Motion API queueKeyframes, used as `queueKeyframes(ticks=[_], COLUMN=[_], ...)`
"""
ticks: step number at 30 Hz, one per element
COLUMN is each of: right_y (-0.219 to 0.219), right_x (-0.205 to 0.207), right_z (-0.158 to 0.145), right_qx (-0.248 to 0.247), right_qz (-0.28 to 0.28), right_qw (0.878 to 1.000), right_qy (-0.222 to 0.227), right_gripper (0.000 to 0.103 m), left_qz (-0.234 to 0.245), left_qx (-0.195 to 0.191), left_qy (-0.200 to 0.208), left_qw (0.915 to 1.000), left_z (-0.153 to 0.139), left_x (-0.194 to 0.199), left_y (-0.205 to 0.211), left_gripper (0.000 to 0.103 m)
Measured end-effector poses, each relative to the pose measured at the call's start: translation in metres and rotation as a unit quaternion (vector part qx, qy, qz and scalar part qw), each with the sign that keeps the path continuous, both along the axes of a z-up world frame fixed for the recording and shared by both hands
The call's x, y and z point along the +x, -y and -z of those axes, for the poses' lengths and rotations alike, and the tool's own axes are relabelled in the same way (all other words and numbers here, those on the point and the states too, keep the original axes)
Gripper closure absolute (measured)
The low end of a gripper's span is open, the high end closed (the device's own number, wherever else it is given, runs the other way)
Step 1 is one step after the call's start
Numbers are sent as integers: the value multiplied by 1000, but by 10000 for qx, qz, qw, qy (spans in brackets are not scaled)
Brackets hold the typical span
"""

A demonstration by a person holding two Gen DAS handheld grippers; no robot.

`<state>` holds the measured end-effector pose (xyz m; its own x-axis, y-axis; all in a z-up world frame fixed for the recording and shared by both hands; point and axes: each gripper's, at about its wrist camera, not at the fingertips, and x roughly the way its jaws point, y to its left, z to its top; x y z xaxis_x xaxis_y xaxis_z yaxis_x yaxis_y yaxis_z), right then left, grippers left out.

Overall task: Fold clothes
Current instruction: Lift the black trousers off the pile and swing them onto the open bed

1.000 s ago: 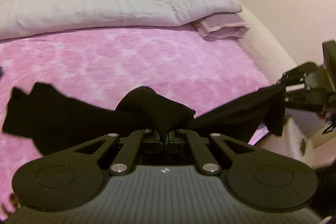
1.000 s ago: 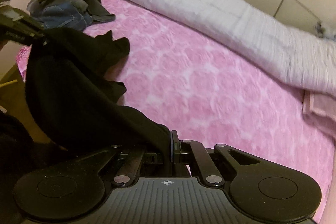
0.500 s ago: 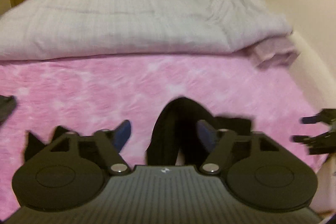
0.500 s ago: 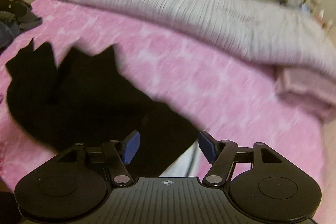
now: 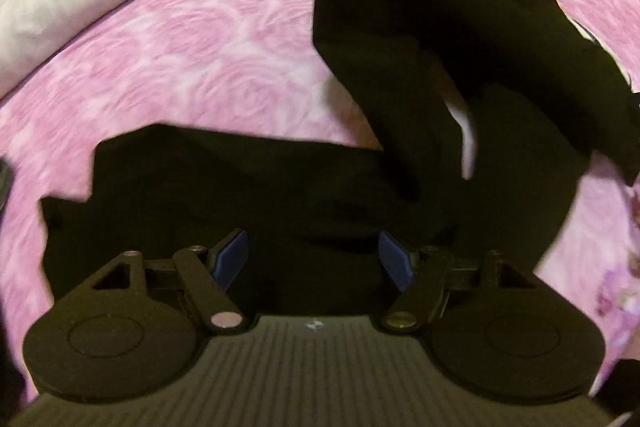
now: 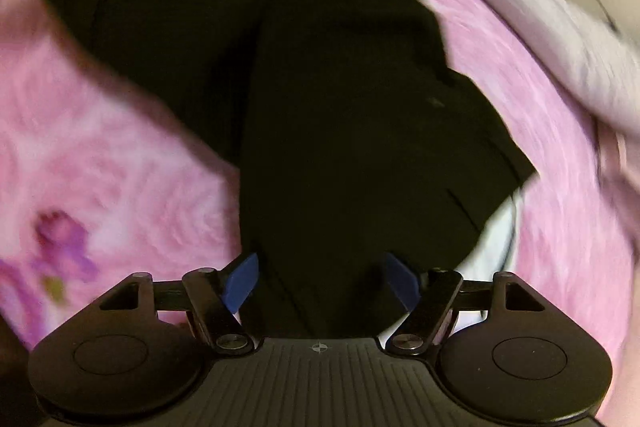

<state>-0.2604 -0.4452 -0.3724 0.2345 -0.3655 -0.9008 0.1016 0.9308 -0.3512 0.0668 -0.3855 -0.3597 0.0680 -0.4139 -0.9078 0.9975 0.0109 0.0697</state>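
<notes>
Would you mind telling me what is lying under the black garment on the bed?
The black garment lies crumpled on the pink rose-patterned blanket. A white patch peeks out at its edge; what it is stays covered.

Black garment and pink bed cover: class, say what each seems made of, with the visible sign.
Black garment: probably soft matte cloth, since it drapes in limp folds without shine.
Pink bed cover: seemingly plush fleece with a fuzzy, raised rose pattern; blur leaves it uncertain.

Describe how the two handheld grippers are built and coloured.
Both look alike. The left gripper and right gripper each have a ribbed dark grey body with a small crosshair mark, two round black discs, black linkage bars with silver pivot screws, and blue pads. No cables or sleeves show.
</notes>
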Motion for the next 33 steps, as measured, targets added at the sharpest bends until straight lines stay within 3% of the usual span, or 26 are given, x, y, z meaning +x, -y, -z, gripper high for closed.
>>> queueKeyframes(ticks=[2, 3, 4, 5, 6, 8, 9, 10, 12, 15, 16, 17, 18, 19, 21, 27, 29, 32, 33], right_y=[5, 8, 11, 14, 17, 23, 28, 32, 44, 56, 59, 62, 64, 70, 82, 194, 244, 316, 333], right_x=[-3, -4, -6, -7, -12, -22, -27, -33, -44, -49, -49, -50, -48, -46, -42, 8, 33, 66, 75], right_z=[6, 9, 12, 15, 4, -21, -37, -54, -91, -133, -143, -153, -164, -174, -196, -232, -224, -185, -165], right_qx=[-28, -38, -49, -59, -45, -15, -12, -11, 35, -140, -192, -244, -314, -382, -515, -704, -705, -575, -668], right_qz=[110, 171, 232, 293, 396, 607, 761, 918, 1294, 1457, 1499, 1541, 1528, 1477, 1369, 812, 553, 277, 298], right_qw=[9999, 9998, 9996, 9994, 9990, 9977, 9963, 9946, 9889, 9854, 9843, 9833, 9832, 9834, 9834, 9847, 9857, 9883, 9894], right_qy=[70, 108, 146, 183, 223, 303, 393, 486, 726, 874, 906, 938, 949, 988, 1069, 1374, 1427, 1385, 1257], right_gripper=[30, 40, 50, 71, 90, 91, 92, 92, 92, 93, 93, 93, 93, 93, 93, 93, 93, 90, 78], left_qz=[133, 189, 245, 303, 363, 484, 543, 585, 610, 672, 689, 739, 801, 907, 938, 679, 359, -243, -435], left_qx=[-87, -109, -130, -144, -139, -127, -122, -136, -254, -166, -36, 141, 281, 309, 210, -252, -347, -520, -574], left_qy=[-107, -182, -257, -318, -338, -378, -394, -400, -424, -463, -472, -514, -531, -473, -337, 317, 492, 496, 420], left_qw=[9998, 9996, 9993, 9989, 9987, 9980, 9977, 9974, 9969, 9965, 9965, 9958, 9950, 9943, 9948, 9969, 9975, 9971, 9965], left_z=[16, 20, 24, 26, 22, 14, 9, 0, -14, -14, -8, -2, 1, -4, -21, -81, -91, -103, -104], left_x=[-1, -2, -3, -4, -7, -12, -15, -18, -22, -24, -25, -25, -25, -25, -20, 14, 25, 34, 33], left_y=[14, 21, 28, 35, 38, 44, 46, 46, 47, 56, 62, 67, 72, 75, 82, 116, 135, 149, 147], left_gripper=[36, 40, 49, 56, 69, 69, 62, 48, 35, 35, 44, 60, 94, 103, 103, 103, 102, 84, 73])
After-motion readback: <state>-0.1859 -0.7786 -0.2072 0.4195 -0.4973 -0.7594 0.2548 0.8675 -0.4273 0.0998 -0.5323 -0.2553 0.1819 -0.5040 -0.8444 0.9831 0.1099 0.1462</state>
